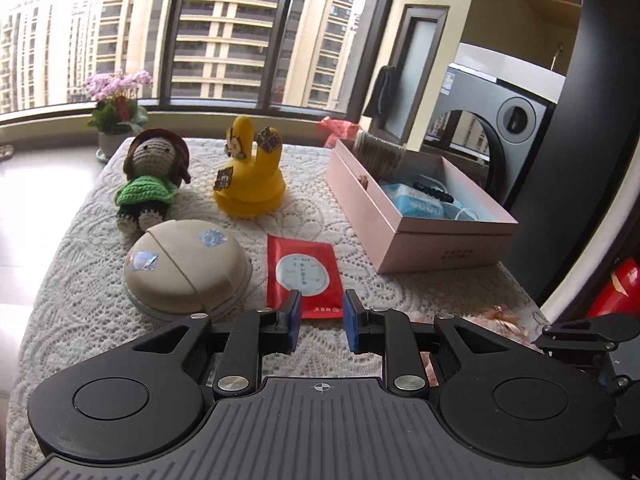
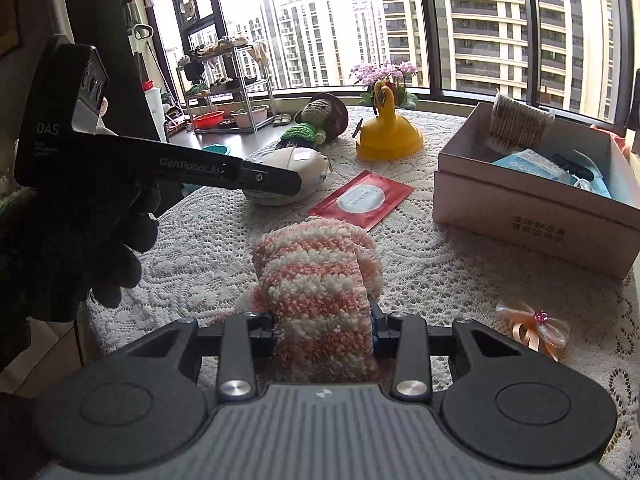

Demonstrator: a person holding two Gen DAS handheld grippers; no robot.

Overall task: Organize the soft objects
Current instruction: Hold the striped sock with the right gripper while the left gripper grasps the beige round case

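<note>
The right tool (image 2: pixel 324 324) is clamped on the striped sock (image 2: pixel 316 280). The left tool (image 1: pixel 320 320) stands apart, with the red packet (image 1: pixel 304 276) at 12 o'clock.

a fluffy pink-and-white striped sock (image 2: pixel 320 292) stands bunched upright on the lace tablecloth, its lower end clamped, near a red packet and an open pink box (image 2: pixel 532 216).

High-rise flat, washing machine (image 1: pixel 496 120), shoe rack (image 2: pixel 224 80)

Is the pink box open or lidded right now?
Open. The pink box has no lid on; blue packets and a black hair tie show inside.
</note>
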